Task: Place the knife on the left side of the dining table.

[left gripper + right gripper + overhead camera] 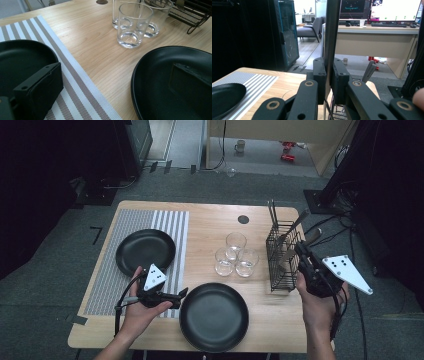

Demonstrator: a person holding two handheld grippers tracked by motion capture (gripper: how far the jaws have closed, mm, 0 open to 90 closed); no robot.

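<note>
My left gripper [181, 294] is held low by the near-left table edge, open, its jaws pointing at the front black plate [214, 316]. In the left gripper view the left gripper [115, 82] spans the striped placemat [75, 82] and that plate's rim [162, 82], holding nothing. My right gripper [301, 250] is at the wire cutlery basket [280, 265]. In the right gripper view the right gripper [329, 75] is shut on an upright metal utensil handle [330, 35] above the basket [339, 110].
A second black plate [145, 251] lies on the placemat [107, 285]. Three clear glasses [235, 255] stand mid-table, left of the basket. More utensils [272, 212] stick up from the basket. A round dark grommet [243, 219] sits near the table's far edge.
</note>
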